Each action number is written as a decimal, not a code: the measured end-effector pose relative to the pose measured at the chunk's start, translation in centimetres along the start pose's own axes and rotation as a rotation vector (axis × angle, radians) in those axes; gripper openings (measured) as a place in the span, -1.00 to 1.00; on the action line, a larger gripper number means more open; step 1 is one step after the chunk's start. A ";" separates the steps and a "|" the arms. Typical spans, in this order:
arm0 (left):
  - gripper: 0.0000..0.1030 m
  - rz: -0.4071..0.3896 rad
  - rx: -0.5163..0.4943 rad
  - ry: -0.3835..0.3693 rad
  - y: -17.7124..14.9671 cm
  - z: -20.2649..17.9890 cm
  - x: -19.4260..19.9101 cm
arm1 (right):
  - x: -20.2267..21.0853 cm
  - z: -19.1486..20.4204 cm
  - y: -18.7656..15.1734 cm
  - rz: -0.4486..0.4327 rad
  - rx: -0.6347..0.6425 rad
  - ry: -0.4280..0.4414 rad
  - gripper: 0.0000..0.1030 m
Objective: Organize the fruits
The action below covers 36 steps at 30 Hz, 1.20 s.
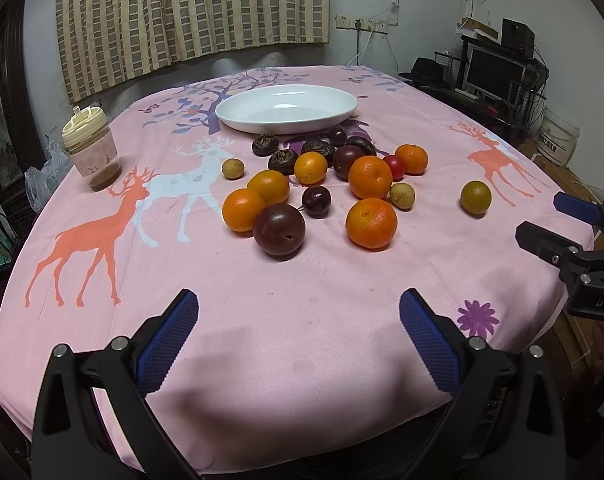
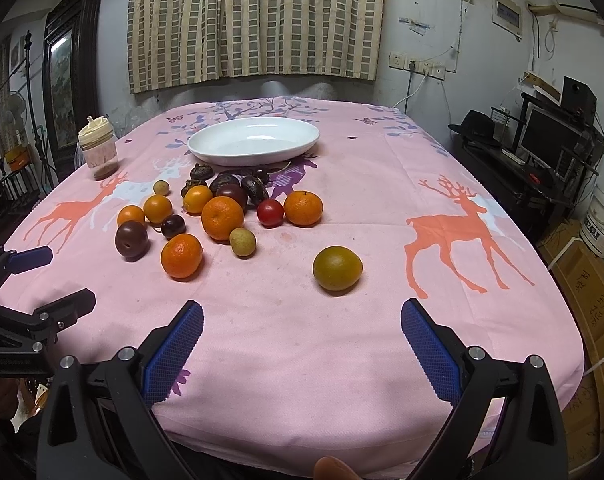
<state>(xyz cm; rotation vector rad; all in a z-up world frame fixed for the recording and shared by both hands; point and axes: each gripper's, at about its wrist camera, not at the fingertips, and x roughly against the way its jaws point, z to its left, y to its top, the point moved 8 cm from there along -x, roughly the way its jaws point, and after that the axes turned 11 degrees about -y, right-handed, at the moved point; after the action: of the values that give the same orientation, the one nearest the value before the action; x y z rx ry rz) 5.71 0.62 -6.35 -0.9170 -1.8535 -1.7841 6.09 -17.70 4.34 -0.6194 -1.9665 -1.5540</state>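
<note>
A white oval dish (image 1: pixel 333 98) (image 2: pixel 302 132) stands empty at the far middle of the table. In front of it lie several oranges (image 1: pixel 370 223) (image 2: pixel 181 255), dark plums (image 1: pixel 279 229) (image 2: pixel 131 239), dark wrinkled fruits (image 1: pixel 265 145), small tan fruits (image 1: pixel 401 195) (image 2: pixel 242 241) and a red one (image 2: pixel 270 212). A greenish orange (image 1: pixel 475 197) (image 2: pixel 337 267) lies apart on the right. My left gripper (image 1: pixel 298 316) is open and empty above the near table edge. My right gripper (image 2: pixel 302 324) is open and empty, short of the greenish orange.
A plastic jar with a cream lid (image 1: pixel 90 148) (image 2: pixel 98 148) stands at the table's left. The pink deer tablecloth (image 1: pixel 302 300) covers the table. A desk with a monitor (image 2: pixel 541 140) and cardboard boxes (image 2: pixel 581 280) stand to the right.
</note>
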 end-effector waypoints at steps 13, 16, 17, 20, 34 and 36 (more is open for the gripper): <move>0.91 0.010 0.004 0.002 -0.3 0.1 0.0 | -0.1 0.0 0.0 0.001 -0.001 0.002 0.93; 0.91 0.010 0.006 0.002 -0.2 0.1 0.0 | -0.1 0.0 0.0 -0.002 -0.002 0.005 0.93; 0.91 0.010 0.007 0.001 -0.3 0.1 0.0 | -0.1 -0.1 0.0 -0.002 -0.003 0.004 0.93; 0.91 0.014 0.007 0.000 -0.3 0.1 0.0 | -0.2 -0.1 -0.1 0.001 -0.003 0.007 0.93; 0.91 0.005 0.051 -0.030 -0.2 4.7 -1.6 | -8.8 -3.8 -0.5 0.174 -0.156 0.069 0.46; 0.91 0.000 0.043 -0.062 0.2 5.0 -1.7 | -9.4 -2.7 0.0 0.166 -0.100 0.057 0.46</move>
<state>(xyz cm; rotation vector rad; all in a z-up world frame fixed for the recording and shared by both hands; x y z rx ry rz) 7.79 5.24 -7.90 -0.9670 -1.9225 -1.7270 13.41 -20.54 -1.46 -0.7513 -1.7567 -1.5564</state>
